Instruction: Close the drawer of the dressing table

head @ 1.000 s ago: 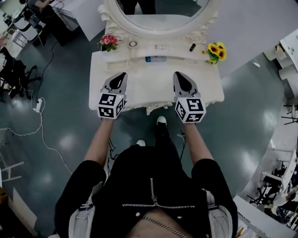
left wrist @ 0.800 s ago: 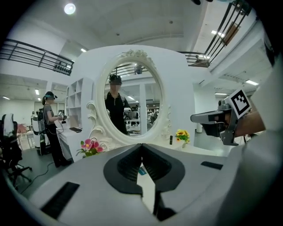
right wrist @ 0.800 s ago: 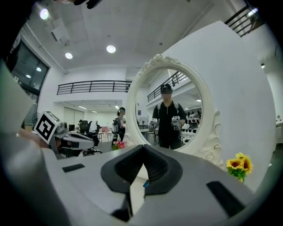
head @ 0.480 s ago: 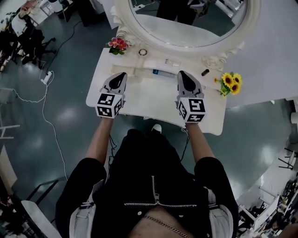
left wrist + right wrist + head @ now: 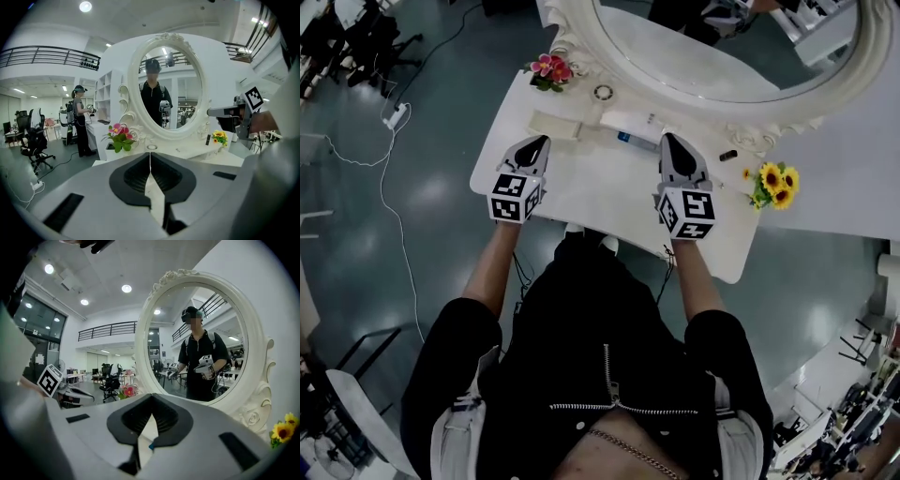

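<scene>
Just inside the table edge point(image 5: 609, 217) — left gripper point(image 5: 542, 140), right gripper point(image 5: 667, 139), closed.

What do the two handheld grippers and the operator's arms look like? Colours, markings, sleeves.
Left gripper and right gripper: light grey shells tapering to a point, black ribbed pads inside. Each has a white cube with black square markers at the back. The person wears a black zipped jacket; its sleeves leave the forearms bare.

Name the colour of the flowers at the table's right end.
Yellow; the flowers show best in the head view.
</scene>
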`<action>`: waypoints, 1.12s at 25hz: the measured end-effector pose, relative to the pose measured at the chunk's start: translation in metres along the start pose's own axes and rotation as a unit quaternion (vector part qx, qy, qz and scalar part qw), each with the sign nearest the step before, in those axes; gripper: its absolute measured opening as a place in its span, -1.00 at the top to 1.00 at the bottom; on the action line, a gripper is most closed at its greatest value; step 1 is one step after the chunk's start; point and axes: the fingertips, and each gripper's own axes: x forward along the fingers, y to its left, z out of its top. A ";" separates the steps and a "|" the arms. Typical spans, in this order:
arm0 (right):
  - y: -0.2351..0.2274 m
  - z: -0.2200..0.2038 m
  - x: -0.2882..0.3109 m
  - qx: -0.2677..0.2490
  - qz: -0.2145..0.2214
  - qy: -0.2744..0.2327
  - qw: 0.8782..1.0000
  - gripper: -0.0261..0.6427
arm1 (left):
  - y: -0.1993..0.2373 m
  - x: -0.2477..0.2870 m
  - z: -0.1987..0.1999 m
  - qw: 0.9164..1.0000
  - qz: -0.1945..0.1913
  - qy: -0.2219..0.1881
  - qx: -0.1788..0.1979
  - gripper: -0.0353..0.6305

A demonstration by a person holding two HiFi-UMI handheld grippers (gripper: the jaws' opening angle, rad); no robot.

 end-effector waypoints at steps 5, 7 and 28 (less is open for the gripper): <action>-0.001 -0.001 0.010 -0.002 -0.005 0.008 1.000 0.90 | 0.014 0.008 -0.014 0.999 -0.007 0.007 -0.032 0.73; -0.001 -0.003 0.012 0.000 -0.008 0.012 1.000 0.90 | 0.019 0.012 -0.025 0.998 -0.013 0.016 -0.059 0.49; -0.044 -0.027 0.001 0.007 -0.069 0.065 0.995 0.90 | 0.062 0.086 -0.182 0.915 -0.010 0.128 -0.383 0.38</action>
